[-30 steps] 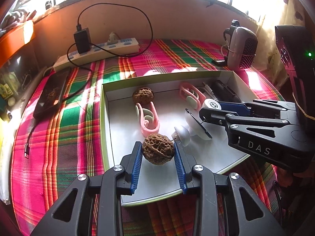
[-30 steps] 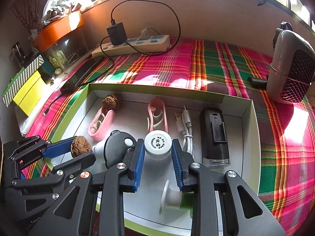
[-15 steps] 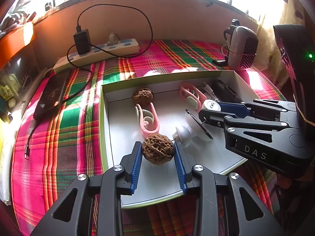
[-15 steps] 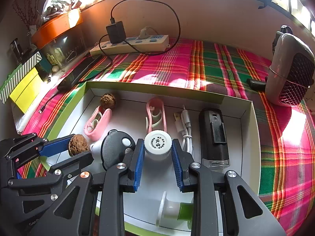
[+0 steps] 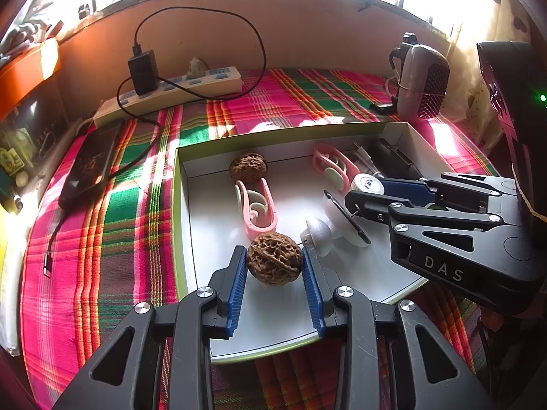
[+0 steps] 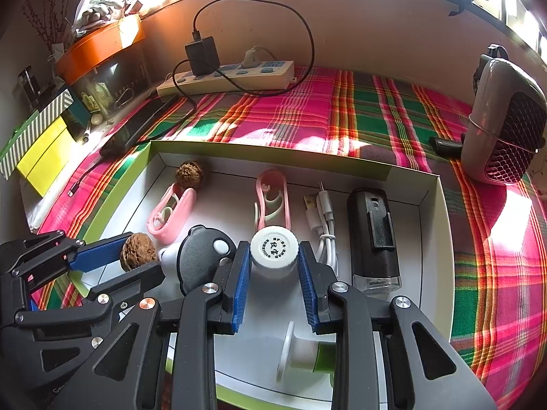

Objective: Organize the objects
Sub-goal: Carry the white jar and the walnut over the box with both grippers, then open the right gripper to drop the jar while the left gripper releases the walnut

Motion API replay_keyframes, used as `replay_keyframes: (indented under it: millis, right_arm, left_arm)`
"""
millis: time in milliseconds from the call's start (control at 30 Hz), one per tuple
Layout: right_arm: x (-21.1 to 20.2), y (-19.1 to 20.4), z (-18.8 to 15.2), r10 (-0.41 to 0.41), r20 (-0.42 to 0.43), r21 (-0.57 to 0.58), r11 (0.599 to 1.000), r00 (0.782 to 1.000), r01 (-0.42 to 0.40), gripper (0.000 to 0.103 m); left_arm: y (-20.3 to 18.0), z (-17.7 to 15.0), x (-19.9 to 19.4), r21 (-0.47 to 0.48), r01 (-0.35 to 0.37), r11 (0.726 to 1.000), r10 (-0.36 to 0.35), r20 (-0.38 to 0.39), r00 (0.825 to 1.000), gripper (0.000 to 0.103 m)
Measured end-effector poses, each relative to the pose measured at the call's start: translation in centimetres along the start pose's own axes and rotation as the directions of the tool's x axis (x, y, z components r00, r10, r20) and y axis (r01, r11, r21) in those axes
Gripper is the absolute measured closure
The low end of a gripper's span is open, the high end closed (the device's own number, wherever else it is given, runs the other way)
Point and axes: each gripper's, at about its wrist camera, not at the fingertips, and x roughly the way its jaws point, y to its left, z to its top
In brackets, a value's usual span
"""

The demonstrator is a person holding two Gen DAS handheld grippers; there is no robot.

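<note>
A white shallow box [image 5: 218, 307] with a green rim [image 6: 112, 198] lies on the plaid cloth. My left gripper [image 5: 275, 263] is shut on a brown walnut [image 5: 274, 262], held just above the box's near left part; it also shows in the right wrist view [image 6: 136, 251]. My right gripper [image 6: 273, 256] is shut on a small white round-capped bottle [image 6: 273, 251], seen from the left wrist view too [image 5: 367, 184]. A second walnut [image 5: 248, 167] [image 6: 189, 174] lies in the box's far left corner.
In the box lie two pink clips [image 6: 171, 213] [image 6: 271, 198], a white cable [image 6: 323, 222], a black device [image 6: 374, 235], a black-and-white round gadget [image 6: 201, 259] and a white-green item [image 6: 304, 353]. A power strip [image 6: 225, 77], phone [image 5: 90, 162] and small heater [image 6: 502, 123] sit around it.
Both grippers have stayed shut on their objects and almost still; the right gripper with the bottle has edged slightly away from the box floor.
</note>
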Motion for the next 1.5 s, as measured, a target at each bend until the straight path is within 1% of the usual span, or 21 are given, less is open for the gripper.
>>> replay_keyframes:
  millis: [700, 967, 1133, 1500]
  right_arm:
    - [-0.1, -0.2, -0.1, -0.012, 0.004, 0.014, 1.0, 1.0, 0.012, 0.074]
    - [-0.4, -0.3, -0.1, -0.012, 0.011, 0.019, 1.0, 1.0, 0.012, 0.071]
    - [-0.9, -0.3, -0.2, -0.009, 0.022, 0.026, 1.0, 1.0, 0.008, 0.068]
    - [-3.0, 0.3, -0.8, -0.014, 0.059, 0.032, 0.999, 0.998, 0.012, 0.067]
  left_arm:
    - [0.0, 0.0, 0.0, -0.004, -0.003, 1.0, 0.003, 0.004, 1.0, 0.072]
    - [0.3, -0.2, -0.3, -0.009, -0.005, 1.0, 0.005, 0.007, 1.0, 0.072]
    - [0.2, -0.5, -1.0, -0.016, -0.019, 1.0, 0.019, 0.024, 1.0, 0.072]
    - [-0.3, -1.3, -2.9, -0.033, -0.049, 0.998, 0.05, 0.044, 0.998, 0.072]
